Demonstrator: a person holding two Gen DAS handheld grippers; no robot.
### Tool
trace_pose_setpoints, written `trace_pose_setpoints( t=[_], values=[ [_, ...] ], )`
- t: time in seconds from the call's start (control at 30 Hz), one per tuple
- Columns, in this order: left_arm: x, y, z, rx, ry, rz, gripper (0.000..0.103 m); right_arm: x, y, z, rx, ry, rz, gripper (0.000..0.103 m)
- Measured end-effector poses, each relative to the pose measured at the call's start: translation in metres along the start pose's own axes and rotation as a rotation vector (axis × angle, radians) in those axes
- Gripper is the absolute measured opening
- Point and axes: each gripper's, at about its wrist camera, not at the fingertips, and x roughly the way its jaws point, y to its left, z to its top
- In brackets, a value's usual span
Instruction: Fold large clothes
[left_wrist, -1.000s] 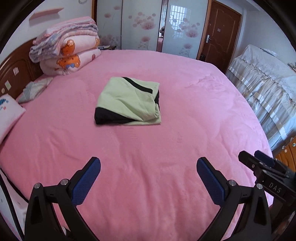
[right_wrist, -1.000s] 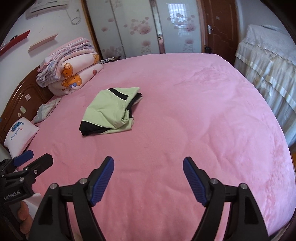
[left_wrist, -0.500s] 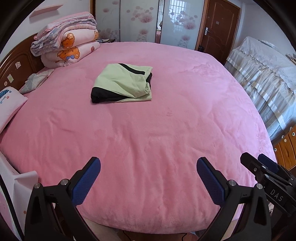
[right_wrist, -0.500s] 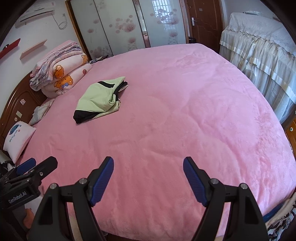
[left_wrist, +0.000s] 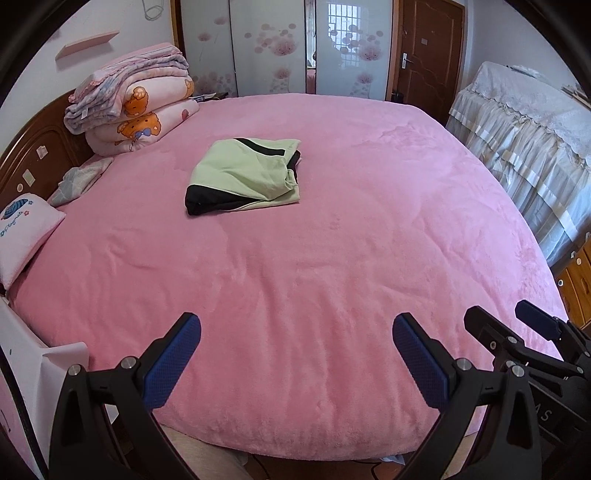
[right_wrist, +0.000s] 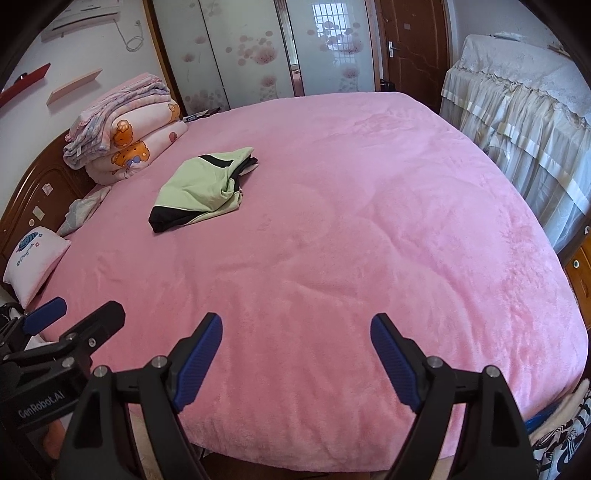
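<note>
- We see a big bed (left_wrist: 332, 258) under a pink plush cover; it fills most of both views, and its near edge curves just beyond our fingertips.
- To the right stands a piece of furniture draped in a pale frilled cloth (left_wrist: 524, 140), apart from the bed.
- At the far wall are frosted sliding doors (left_wrist: 273, 48) with a pink flower print, and a brown wooden door (left_wrist: 428, 51) to their right.
- A dark wooden headboard (left_wrist: 33, 155) runs along the left side.
- A stack of folded quilts (left_wrist: 136, 107), pink with bear prints, sits at the bed's far left corner, against the headboard.
- The garment (left_wrist: 245, 175), pale green with black panels, lies folded into a rough rectangle on the cover, left of centre and well apart from both tools. A black band crosses its top, and a black edge shows at its near left corner.
- A small white pillow (left_wrist: 22, 232) with a blue print rests at the left edge, near the headboard.
- Our left gripper (left_wrist: 297, 363) is over the near edge, jaws spread wide, nothing between the blue pads.
- Our right gripper (right_wrist: 295, 356) is beside it over the same edge; its jaws have just been opening and stand wide, with nothing between them.
</note>
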Motion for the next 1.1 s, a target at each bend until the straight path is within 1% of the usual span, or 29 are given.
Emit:
trace_pose_setpoints(
  t=[0.47, 1.1],
  values=[
    [0.001, 0.001, -0.002, -0.013, 0.007, -0.019, 0.102, -0.012, 0.001, -0.001, -0.004, -0.022, -0.046, 0.083],
    [0.005, -0.005, -0.005, -0.011, 0.017, -0.028, 0.102, -0.013, -0.002, -0.002, -0.001, -0.027, -0.066, 0.083]
  ],
)
